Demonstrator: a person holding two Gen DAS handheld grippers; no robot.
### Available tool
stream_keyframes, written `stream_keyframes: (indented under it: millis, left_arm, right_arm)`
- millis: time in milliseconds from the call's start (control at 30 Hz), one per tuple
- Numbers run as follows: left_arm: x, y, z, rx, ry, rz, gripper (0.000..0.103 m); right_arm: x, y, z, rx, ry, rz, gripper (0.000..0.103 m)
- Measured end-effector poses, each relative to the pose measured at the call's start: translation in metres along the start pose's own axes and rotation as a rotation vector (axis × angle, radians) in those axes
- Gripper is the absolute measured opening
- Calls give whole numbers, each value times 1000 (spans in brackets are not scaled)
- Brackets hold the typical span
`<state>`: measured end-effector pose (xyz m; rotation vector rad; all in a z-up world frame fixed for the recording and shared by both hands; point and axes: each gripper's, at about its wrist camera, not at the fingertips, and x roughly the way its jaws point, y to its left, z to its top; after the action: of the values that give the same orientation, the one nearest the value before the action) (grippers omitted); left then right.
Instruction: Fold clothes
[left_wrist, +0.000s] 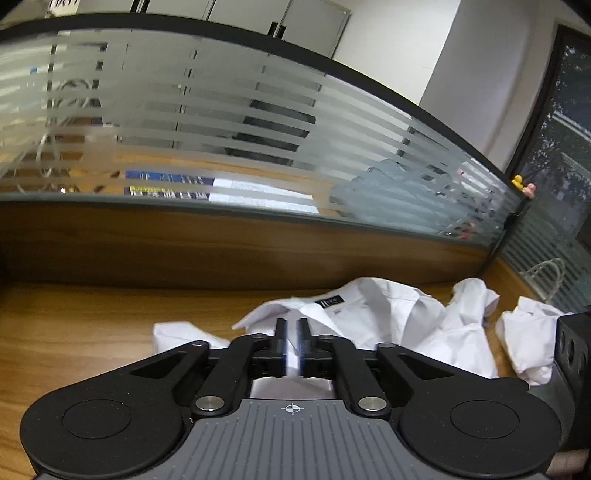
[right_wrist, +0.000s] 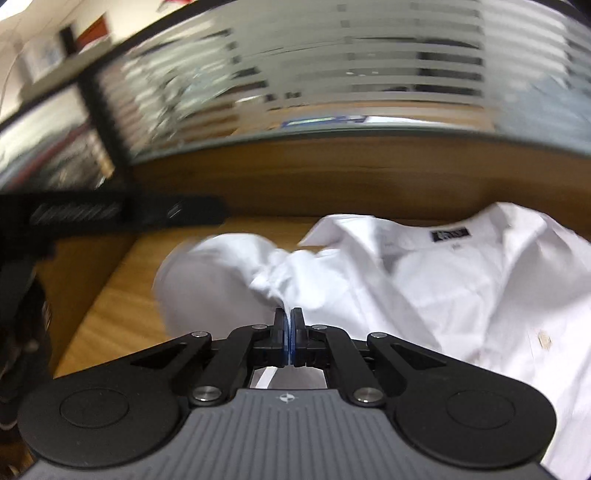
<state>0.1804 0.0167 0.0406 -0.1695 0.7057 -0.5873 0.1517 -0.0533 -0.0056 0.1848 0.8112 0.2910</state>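
Observation:
A crumpled white shirt (left_wrist: 388, 317) lies on the wooden desk (left_wrist: 74, 325), collar up, with a dark neck label (left_wrist: 330, 300). My left gripper (left_wrist: 293, 321) hovers over the collar's near edge. Its jaws stand a narrow gap apart, with white cloth showing in the gap but no clear grip. In the right wrist view, my right gripper (right_wrist: 289, 312) is shut on a bunched fold of the shirt (right_wrist: 443, 280), left of the collar label (right_wrist: 450, 234). A loose, blurred sleeve (right_wrist: 207, 266) billows to the left of it.
A wood-based partition with striped frosted glass (left_wrist: 221, 129) runs along the desk's far edge. The other gripper's black body shows at the right edge (left_wrist: 572, 343) of the left wrist view and at the left (right_wrist: 110, 214) of the right wrist view. Bare desk (right_wrist: 110, 295) lies left of the shirt.

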Motion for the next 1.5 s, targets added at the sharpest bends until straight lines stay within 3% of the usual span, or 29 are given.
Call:
stream_keyframes:
  millis: [33, 233, 467, 600, 700, 767, 833, 867, 1000, 1167, 1267, 1367, 1400, 1467, 1500]
  left_arm:
    - [-5, 2, -2, -21, -6, 6, 33]
    - [-29, 2, -42, -57, -49, 77, 63]
    - [-5, 10, -97, -107, 137, 88, 65]
    - [20, 14, -108, -143, 190, 108, 65]
    - [37, 19, -109, -203, 204, 122, 64]
    - [48, 23, -110, -236, 214, 125, 56]
    - [56, 26, -110, -231, 244, 147, 14]
    - [58, 28, -109, -221, 254, 156, 9]
    - [39, 33, -92, -153, 191, 224, 5]
    - [-2, 49, -55, -81, 78, 374, 5]
    - [-25, 52, -33, 24, 24, 478, 5]
    - [-35, 56, -17, 117, 30, 582, 6]
    - [-35, 61, -15, 119, 39, 609, 6]
    - [-36, 74, -12, 112, 60, 662, 14]
    - [-24, 77, -12, 102, 96, 675, 24]
  right_arm:
    - [-4, -5, 0, 10, -4, -3, 1]
    - [-22, -31, -2, 101, -18, -17, 1]
    - [-32, -51, -6, 170, -28, -13, 1]
    - [-34, -56, -6, 180, -26, -2, 1]
    - [-35, -56, -5, 176, -29, 3, 1]
    - [-38, -58, -5, 180, -34, 3, 1]
    - [-39, -58, -6, 185, -38, 1, 1]
    - [-39, -59, -6, 187, -39, -1, 1]
    - [-40, -63, -8, 200, -39, -5, 1]
    - [-38, -62, -9, 201, -40, 19, 1]
    - [-33, -51, -8, 172, -32, 61, 2]
    - [-25, -32, -6, 119, -11, 95, 6]
    - [-22, -25, -5, 98, 1, 103, 12]
    - [-18, -13, -7, 61, 23, 127, 15]
    - [-17, -9, -7, 49, 33, 142, 19]
